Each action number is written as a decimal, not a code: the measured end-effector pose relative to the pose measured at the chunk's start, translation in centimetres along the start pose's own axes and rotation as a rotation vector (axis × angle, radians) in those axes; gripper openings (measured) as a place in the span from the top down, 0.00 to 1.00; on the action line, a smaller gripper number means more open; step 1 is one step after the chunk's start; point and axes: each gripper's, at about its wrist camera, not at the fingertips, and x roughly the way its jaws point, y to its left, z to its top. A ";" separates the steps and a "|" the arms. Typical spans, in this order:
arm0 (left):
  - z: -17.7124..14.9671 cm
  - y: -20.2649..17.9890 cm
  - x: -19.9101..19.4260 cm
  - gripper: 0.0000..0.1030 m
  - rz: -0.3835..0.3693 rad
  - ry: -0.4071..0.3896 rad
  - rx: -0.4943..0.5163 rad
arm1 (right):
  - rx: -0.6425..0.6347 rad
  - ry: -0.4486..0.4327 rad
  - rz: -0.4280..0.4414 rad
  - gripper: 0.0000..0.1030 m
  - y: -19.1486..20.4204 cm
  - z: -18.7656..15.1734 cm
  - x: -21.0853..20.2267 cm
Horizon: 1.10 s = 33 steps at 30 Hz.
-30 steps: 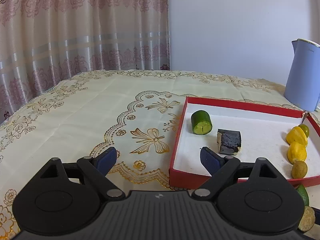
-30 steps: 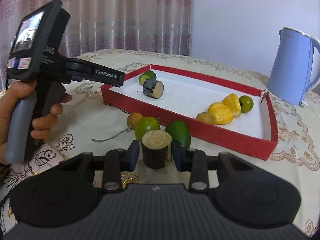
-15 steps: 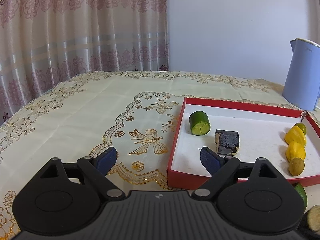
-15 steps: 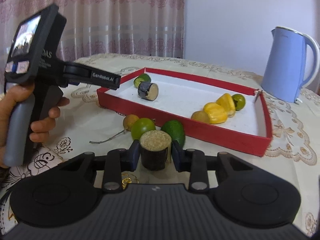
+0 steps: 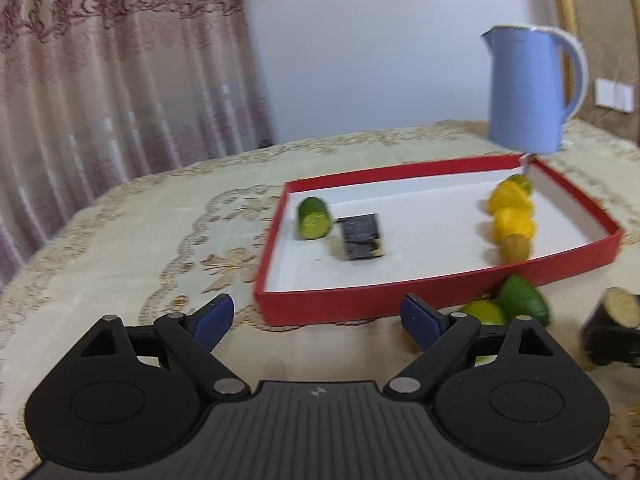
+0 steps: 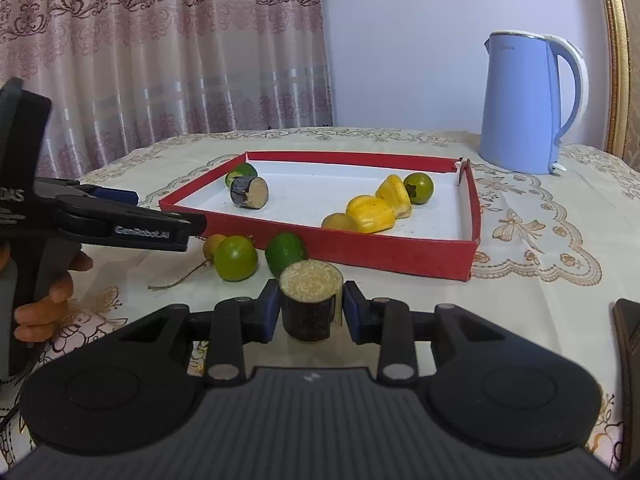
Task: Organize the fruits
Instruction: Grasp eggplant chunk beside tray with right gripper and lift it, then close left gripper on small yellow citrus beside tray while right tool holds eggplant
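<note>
**Dark cut piece clamped in right hand-held gripper, short of red tray's near edge**

Far left in the right wrist view: a hand wrapped round the black handle of the left hand-held gripper, fingers spread wide and holding nothing, tips poised over bare cloth just short of the red tray.

Left of the tray: broad open stretch of embroidered worktop, running back to the curtain.

Just outside the tray's near wall, on the cloth: small tan fruit with stem, round green fruit, green avocado-shaped fruit, close together, the last nearly against the wall.

Inside, left end: green cut piece touching a dark cylinder piece lying on its side. Wide white floor open between these and the right-hand cluster: brownish fruit, two yellow pieces, small green round fruit near the far corner.

Centre foreground: right hand-held gripper closed narrow on an upright dark cut piece, pale grainy face up, before the near wall.

Right: blue kettle behind the tray's far corner; open cloth beyond the right wall.
</note>
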 end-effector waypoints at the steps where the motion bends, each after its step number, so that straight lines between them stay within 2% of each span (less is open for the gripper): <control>1: 0.1 0.0 0.4 0.12 0.029 0.013 0.000 | 0.002 -0.001 0.002 0.69 0.0 0.0 0.0; 3: 0.3 0.6 1.4 0.12 0.035 0.044 -0.021 | 0.009 -0.003 0.004 0.69 -0.1 -0.1 -0.1; 6: 0.6 1.2 2.1 0.12 -0.020 0.083 -0.062 | 0.014 -0.005 0.011 0.69 -0.2 -0.1 0.0; 9: 0.9 0.7 2.4 0.12 -0.047 0.094 -0.048 | 0.010 -0.005 0.013 0.69 -0.2 -0.1 0.0; 14: 0.8 -0.2 2.0 0.12 -0.016 0.090 0.009 | 0.008 -0.006 0.012 0.69 -0.1 -0.1 0.0; 18: -0.5 1.1 2.1 0.11 0.022 0.143 0.022 | 0.009 -0.010 0.017 0.69 -0.1 -0.1 -0.1; 20: -0.8 2.5 1.6 0.11 -0.015 0.132 -0.035 | 0.009 -0.007 0.019 0.69 0.0 -0.1 -0.1; 23: -0.2 3.9 0.6 0.11 -0.151 0.096 -0.123 | 0.004 -0.005 0.022 0.69 0.1 -0.2 -0.1; 27: 1.0 2.9 1.2 0.11 -0.269 0.114 -0.143 | 0.015 -0.005 0.022 0.69 -0.1 -0.2 -0.1; 29: 1.1 1.8 1.9 0.11 -0.282 0.146 -0.130 | 0.018 -0.006 0.020 0.69 -0.1 -0.2 -0.1; 31: 1.2 1.4 2.3 0.11 -0.254 0.141 -0.138 | 0.016 -0.006 0.019 0.69 -0.1 -0.2 -0.1; 33: 1.2 1.5 2.6 0.11 -0.226 0.174 -0.142 | 0.014 -0.006 0.020 0.69 0.0 -0.2 -0.2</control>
